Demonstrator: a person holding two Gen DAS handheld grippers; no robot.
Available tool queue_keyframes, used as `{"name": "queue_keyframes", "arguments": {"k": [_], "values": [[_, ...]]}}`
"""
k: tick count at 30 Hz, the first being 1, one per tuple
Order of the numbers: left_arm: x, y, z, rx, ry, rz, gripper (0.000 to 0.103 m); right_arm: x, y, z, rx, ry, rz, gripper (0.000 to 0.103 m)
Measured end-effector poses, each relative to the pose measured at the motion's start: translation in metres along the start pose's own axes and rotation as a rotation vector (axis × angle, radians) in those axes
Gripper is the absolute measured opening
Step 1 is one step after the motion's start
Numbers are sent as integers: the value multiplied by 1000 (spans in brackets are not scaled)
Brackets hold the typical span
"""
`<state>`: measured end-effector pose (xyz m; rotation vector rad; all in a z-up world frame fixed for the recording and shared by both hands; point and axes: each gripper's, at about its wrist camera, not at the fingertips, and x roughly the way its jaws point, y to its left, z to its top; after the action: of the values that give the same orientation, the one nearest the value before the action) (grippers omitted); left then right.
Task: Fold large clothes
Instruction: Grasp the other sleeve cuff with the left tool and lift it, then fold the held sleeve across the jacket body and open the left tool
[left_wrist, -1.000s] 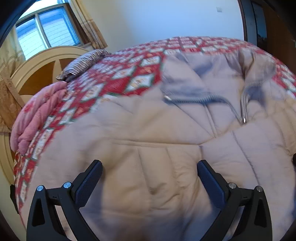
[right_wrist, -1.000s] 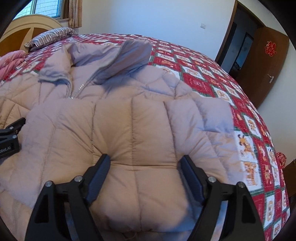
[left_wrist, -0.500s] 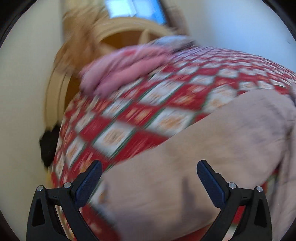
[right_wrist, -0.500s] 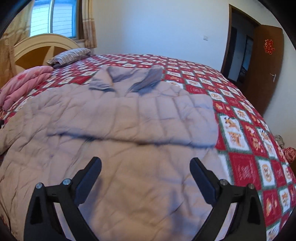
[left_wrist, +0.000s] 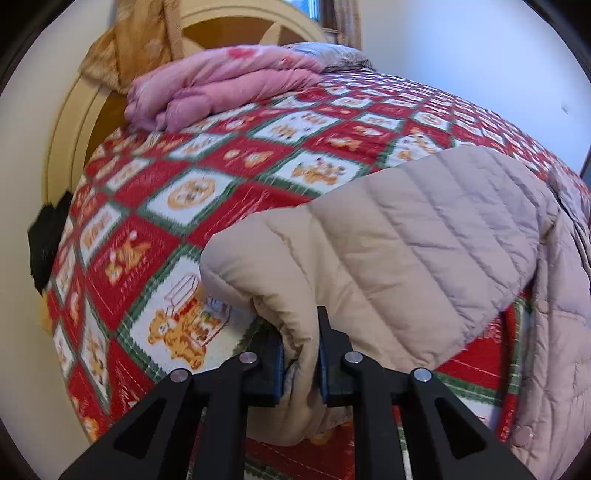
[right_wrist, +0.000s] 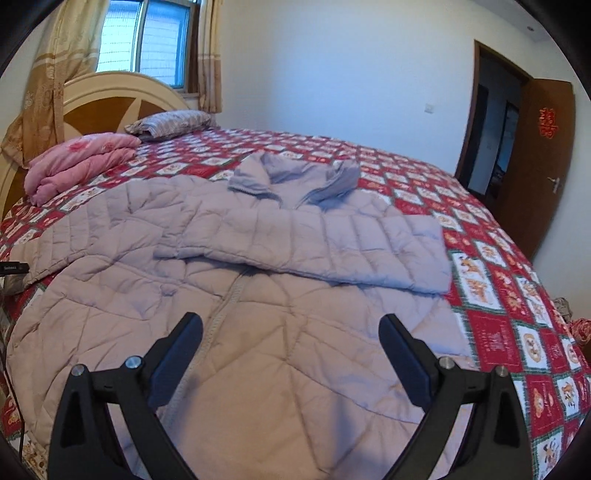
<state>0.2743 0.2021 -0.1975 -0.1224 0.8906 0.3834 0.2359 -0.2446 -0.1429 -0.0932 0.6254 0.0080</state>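
Note:
A large beige quilted down coat (right_wrist: 258, 295) lies spread front-up on the bed, collar (right_wrist: 295, 177) toward the far side. Its right sleeve (right_wrist: 332, 247) lies folded across the chest. My left gripper (left_wrist: 301, 354) is shut on the cuff end of the other sleeve (left_wrist: 388, 236), which stretches off the coat's left side over the quilt. My right gripper (right_wrist: 291, 354) is open and empty above the coat's lower front, near the zipper line (right_wrist: 225, 306).
The bed carries a red, white and green patterned quilt (right_wrist: 498, 280). A folded pink blanket (right_wrist: 77, 162) and a striped pillow (right_wrist: 170, 123) lie by the wooden headboard (right_wrist: 110, 96). An open brown door (right_wrist: 535, 166) stands at the right. The bed's left edge (left_wrist: 62, 295) drops beside the wall.
My left gripper swung left from over the coat's body to the sleeve end and closed on the cuff. My right gripper pulled back, bringing the whole coat into view.

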Motion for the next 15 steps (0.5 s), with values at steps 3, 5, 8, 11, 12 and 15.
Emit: {"name": "queue_keyframes", "arguments": {"k": [3, 5, 8, 11, 12, 15], "values": [[-18, -1, 8, 12, -50, 2, 9, -7, -14, -3, 49, -21, -23, 98], [-38, -1, 17, 20, -117, 28, 9, -12, -23, -5, 91, -33, -33, 98], [-70, -2, 36, 26, -213, 42, 9, -17, -42, -7, 159, -55, -48, 98], [-105, -13, 61, 53, -329, 57, 9, -19, -60, -8, 219, -68, -67, 98], [-114, -20, 68, 66, -358, 55, 9, -19, -67, -8, 231, -72, -74, 98], [-147, -55, 88, 117, -431, -6, 9, -23, -85, -7, 255, -80, -107, 98]]}}
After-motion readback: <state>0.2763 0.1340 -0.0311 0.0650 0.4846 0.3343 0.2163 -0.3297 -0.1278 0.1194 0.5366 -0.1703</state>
